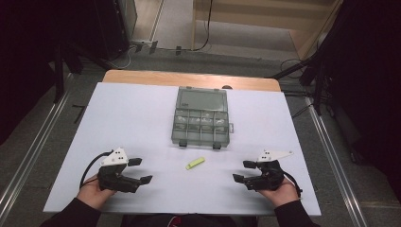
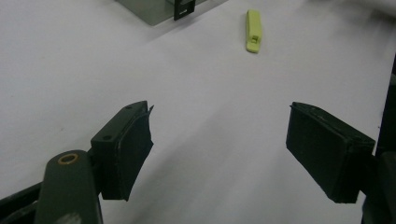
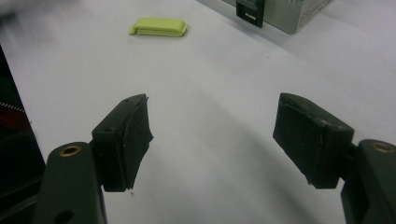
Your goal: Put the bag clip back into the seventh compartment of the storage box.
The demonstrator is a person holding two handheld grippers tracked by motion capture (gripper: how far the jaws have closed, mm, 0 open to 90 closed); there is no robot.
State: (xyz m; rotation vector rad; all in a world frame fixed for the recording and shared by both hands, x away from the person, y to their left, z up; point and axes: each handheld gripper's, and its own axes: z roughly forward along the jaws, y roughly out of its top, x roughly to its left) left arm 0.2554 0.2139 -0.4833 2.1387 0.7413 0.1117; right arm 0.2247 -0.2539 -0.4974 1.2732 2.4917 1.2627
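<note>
We note the left gripper (image 1: 140,170) near the tabletop's (image 1: 132,113) near-left corner, jaws spread on nothing. Right gripper (image 1: 243,170) near the near-right corner, jaws likewise spread, empty. Yellow clip (image 1: 195,163) lies flat between them, toward the near edge. Closed box (image 1: 201,117) sits mid-table beyond it.

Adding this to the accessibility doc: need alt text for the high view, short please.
Two hand-held claws, the left claw and right claw, rest open on a white table with nothing between their jaws. Between them lies a small yellow-green clip. Beyond it sits a closed clear compartment box, latches facing the person.
</note>
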